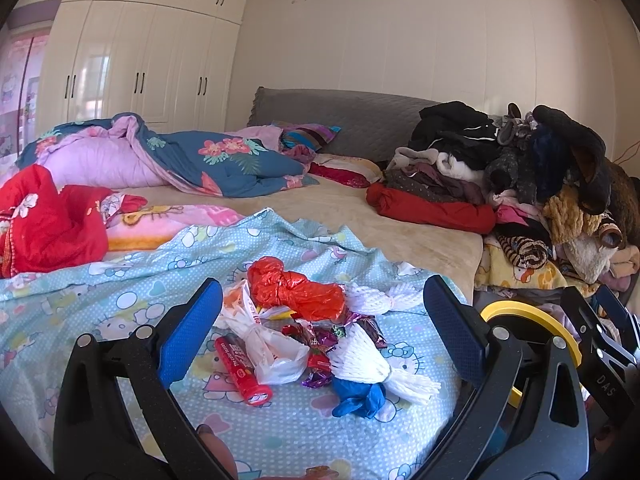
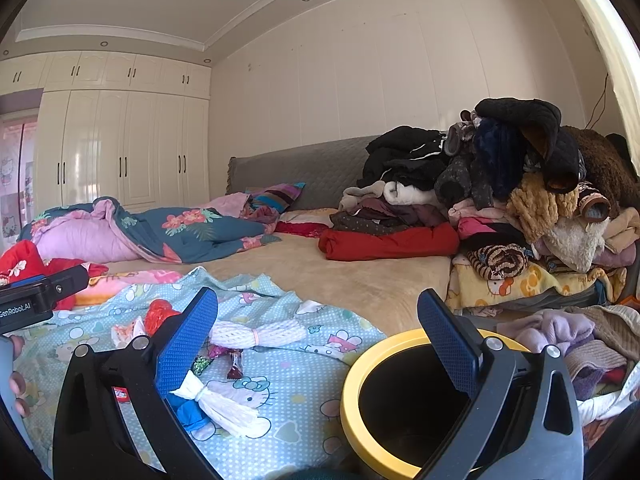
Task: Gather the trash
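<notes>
Bed [image 1: 380,220], wide and cluttered: quilt [image 1: 192,160] bunched toward the far left, clothes heap [image 1: 520,168] piled high on the right.

Nearer, sheet [image 1: 100,300] in pale blue, spread flat over the near end, all the trash on it.

Bin [image 2: 352,392], black inside with a yellow rim, standing just beside the sheet's right edge, mouth open and seemingly empty, directly under the right gripper [image 2: 318,344].

Left gripper [image 1: 322,328], jaws wide apart, nothing held, hovering low with the litter framed between the fingers. Right gripper likewise spread and empty.

Trash, in one loose cluster mid-sheet:
- red bag [image 1: 296,290], knotted, on top at the back;
- white bag [image 1: 266,344], crumpled, left of centre;
- foam net [image 1: 360,360], white, tied at one end, at the front right; a second net [image 2: 256,334] lying behind, apart from the first;
- red tube [image 1: 242,370], flat beside the white bag, touching it;
- blue glove [image 1: 358,398], balled at the near edge, touching the foam net;
- wrappers [image 1: 324,338], small foil scraps, tucked in the middle.

Step in hand, likely: start of collection, first pick not yet made.

Next move: lower the left jaws over the red bag or foam net, close on the bulk without snagging the sheet, then carry right to the bin. Thin wrappers best left for last, needing a fingertip pinch.
</notes>
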{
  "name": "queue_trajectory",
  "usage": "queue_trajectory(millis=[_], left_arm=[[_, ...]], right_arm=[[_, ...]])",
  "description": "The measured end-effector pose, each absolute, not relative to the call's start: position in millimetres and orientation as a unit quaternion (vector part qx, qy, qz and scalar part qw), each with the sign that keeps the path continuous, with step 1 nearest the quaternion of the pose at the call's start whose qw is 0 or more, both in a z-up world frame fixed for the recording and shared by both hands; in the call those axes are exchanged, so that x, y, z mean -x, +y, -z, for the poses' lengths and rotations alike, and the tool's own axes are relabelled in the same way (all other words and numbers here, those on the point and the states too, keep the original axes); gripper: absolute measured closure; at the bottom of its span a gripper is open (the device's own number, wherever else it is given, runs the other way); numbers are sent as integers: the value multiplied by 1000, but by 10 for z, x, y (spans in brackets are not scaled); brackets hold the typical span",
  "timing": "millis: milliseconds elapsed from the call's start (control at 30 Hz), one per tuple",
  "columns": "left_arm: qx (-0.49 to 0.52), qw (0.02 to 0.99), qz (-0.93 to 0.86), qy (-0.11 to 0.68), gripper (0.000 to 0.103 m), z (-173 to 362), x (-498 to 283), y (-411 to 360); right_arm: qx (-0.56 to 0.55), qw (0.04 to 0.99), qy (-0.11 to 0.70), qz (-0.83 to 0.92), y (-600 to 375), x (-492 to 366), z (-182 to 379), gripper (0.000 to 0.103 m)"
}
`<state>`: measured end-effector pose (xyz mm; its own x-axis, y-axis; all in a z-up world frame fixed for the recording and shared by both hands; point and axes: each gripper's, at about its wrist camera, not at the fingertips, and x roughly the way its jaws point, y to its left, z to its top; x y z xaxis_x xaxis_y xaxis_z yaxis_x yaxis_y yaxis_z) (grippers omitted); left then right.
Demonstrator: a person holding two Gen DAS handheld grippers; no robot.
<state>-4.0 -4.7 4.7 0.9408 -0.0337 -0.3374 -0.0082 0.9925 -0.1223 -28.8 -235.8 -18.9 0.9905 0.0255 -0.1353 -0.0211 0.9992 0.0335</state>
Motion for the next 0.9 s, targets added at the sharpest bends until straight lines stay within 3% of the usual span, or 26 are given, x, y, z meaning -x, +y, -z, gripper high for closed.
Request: queue_trajectory(millis=[900], left_arm=[[63,983,7,171,11,-63,53,-65]], right_arm=[[-10,997,70,-19,-2316,294,190,6]])
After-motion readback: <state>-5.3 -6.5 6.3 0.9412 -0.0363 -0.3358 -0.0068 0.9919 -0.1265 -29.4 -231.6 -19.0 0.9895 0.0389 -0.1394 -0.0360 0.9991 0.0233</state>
